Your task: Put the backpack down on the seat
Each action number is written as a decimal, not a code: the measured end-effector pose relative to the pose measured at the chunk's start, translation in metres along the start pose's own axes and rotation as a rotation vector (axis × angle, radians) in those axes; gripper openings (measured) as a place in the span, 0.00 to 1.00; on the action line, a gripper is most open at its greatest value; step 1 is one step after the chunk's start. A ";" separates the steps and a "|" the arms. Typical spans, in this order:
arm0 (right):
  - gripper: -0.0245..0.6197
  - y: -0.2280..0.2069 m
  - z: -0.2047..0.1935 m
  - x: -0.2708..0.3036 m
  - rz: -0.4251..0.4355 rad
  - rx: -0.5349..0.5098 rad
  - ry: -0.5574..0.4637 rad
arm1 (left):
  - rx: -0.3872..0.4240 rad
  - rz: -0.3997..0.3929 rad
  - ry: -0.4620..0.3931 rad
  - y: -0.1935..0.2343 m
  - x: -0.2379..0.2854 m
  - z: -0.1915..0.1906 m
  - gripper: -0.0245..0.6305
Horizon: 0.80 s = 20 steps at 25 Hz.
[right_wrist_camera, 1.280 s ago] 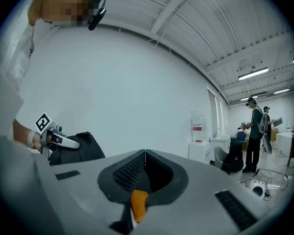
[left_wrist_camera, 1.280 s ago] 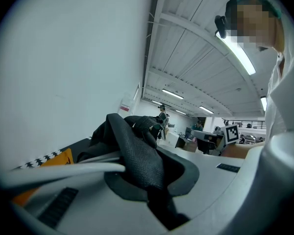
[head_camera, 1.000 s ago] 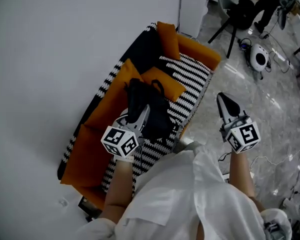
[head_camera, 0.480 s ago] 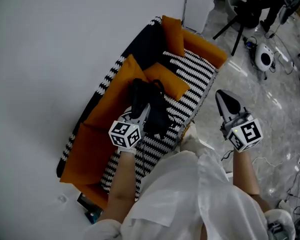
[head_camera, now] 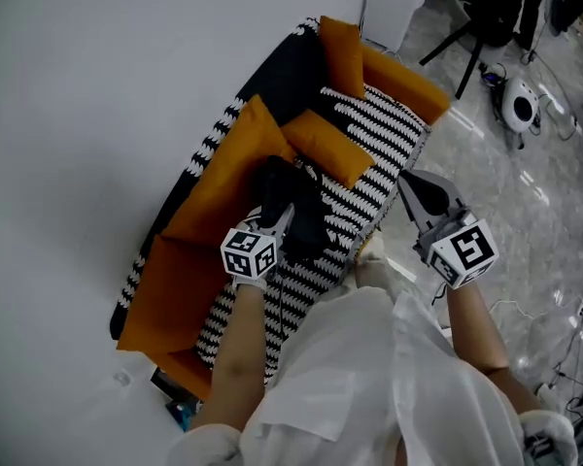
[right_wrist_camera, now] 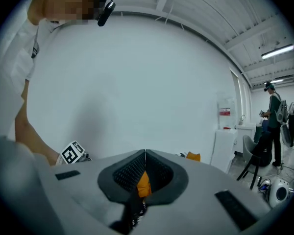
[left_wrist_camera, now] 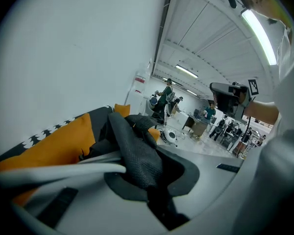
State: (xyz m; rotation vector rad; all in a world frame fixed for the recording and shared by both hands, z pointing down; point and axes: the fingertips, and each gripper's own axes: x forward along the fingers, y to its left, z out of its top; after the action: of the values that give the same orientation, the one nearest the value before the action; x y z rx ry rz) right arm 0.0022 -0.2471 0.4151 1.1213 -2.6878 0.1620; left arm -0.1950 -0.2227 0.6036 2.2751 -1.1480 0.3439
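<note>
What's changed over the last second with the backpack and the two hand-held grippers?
The left hand-held gripper has carried the backpack lower, toward the striped seat. The right hand-held gripper has drifted in toward the seat's front edge. Unchanged: left stays clamped on the backpack, right stays shut and empty.

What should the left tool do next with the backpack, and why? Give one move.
Probably lower the left tool a little until the backpack settles on the striped seat. Its jaws are clamped on the bag's black fabric, the bag is over the seat beside an orange cushion, and whether it rests there yet is unclear.
</note>
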 end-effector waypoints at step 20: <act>0.07 0.022 -0.010 0.020 0.080 -0.007 0.047 | -0.075 0.050 0.123 0.027 -0.005 -0.079 0.12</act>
State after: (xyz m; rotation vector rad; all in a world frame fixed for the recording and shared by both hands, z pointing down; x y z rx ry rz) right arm -0.0257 -0.2436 0.4294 0.9965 -2.6910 0.1892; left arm -0.2178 -0.1856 0.6754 2.1323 -1.1370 0.4462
